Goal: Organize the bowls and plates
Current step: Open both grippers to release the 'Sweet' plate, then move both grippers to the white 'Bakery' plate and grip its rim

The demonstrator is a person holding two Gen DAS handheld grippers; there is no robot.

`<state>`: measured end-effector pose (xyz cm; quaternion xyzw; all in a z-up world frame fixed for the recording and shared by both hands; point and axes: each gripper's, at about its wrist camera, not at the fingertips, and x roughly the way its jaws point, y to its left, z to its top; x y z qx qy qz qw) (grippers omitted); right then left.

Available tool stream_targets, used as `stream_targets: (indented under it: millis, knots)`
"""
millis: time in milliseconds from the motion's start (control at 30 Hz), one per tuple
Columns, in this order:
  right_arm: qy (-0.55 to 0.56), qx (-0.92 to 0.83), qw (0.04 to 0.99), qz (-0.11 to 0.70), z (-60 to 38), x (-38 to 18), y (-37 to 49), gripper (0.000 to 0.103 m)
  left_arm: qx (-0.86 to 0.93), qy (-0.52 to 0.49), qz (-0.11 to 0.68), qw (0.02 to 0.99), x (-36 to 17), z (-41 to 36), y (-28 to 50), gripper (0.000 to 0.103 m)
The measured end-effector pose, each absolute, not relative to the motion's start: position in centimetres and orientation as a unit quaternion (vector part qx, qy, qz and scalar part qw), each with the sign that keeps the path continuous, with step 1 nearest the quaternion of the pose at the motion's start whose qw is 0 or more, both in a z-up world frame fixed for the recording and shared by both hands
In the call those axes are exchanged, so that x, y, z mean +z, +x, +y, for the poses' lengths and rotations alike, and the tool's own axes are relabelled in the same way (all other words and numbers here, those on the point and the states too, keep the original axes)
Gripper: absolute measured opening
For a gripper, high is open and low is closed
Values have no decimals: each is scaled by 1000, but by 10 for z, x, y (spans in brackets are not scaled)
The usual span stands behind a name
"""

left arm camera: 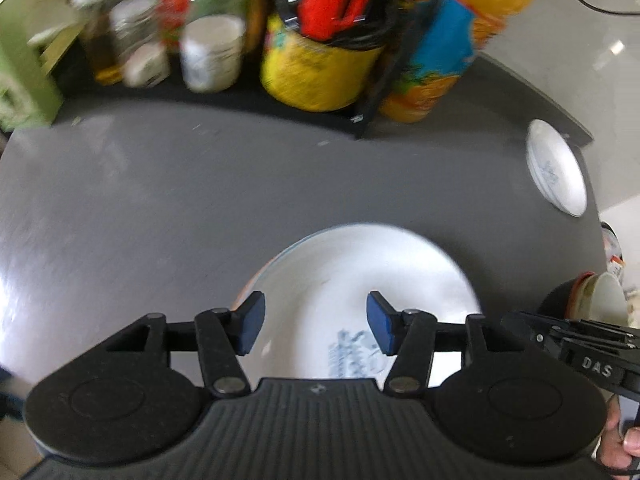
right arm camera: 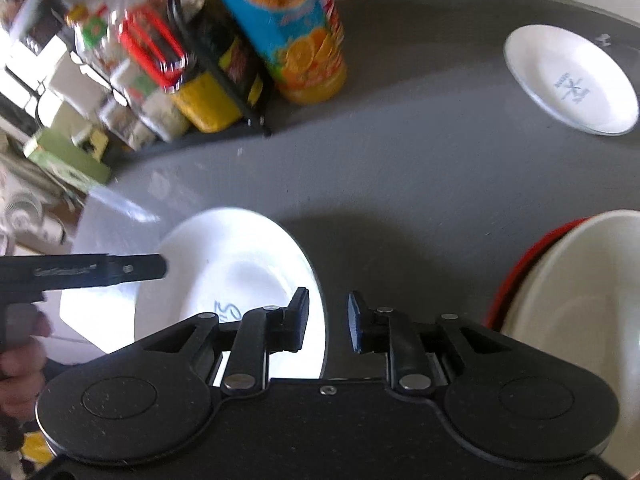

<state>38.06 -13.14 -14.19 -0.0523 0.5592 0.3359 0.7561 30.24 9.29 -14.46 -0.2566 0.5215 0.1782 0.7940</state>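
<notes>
A white plate [left arm camera: 360,272] with a blue print lies on the grey table [left arm camera: 160,200] right under my left gripper [left arm camera: 316,322], which is open with nothing between its blue pads. In the right wrist view the same plate [right arm camera: 240,264] sits at lower left. My right gripper [right arm camera: 328,322] is open by a narrow gap, its fingers on either side of the plate's right rim. A second white plate [right arm camera: 572,80] lies far right, also seen as the small plate [left arm camera: 556,168]. A white bowl [right arm camera: 580,320] with a red outside stands at the right.
A black rack [left arm camera: 360,120] along the back holds jars, a yellow tin [left arm camera: 316,68] and red-handled tools. An orange juice bottle [right arm camera: 304,40] stands beside it. A green box [right arm camera: 68,156] is at far left. A hand [right arm camera: 20,360] holds the left gripper's handle.
</notes>
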Motion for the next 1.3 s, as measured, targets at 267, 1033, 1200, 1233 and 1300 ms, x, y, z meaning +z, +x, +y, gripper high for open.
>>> stream_targets:
  millis: [267, 1033, 1200, 1233, 1300]
  knots:
    - [10, 300, 796, 526, -182, -115, 398, 22, 122, -217, 519, 818, -129, 58, 354, 59]
    - [108, 184, 856, 471, -330, -95, 457, 46, 42, -147, 514, 844, -114, -59, 469, 59]
    - [86, 179, 864, 462, -341, -100, 482, 53, 53, -149, 509, 846, -117, -75, 490, 59]
    - [79, 181, 864, 462, -342, -101, 488, 53, 55, -146, 507, 848, -117, -78, 493, 59]
    - [61, 184, 866, 462, -342, -105, 500, 55, 61, -136, 507, 849, -120, -84, 502, 59]
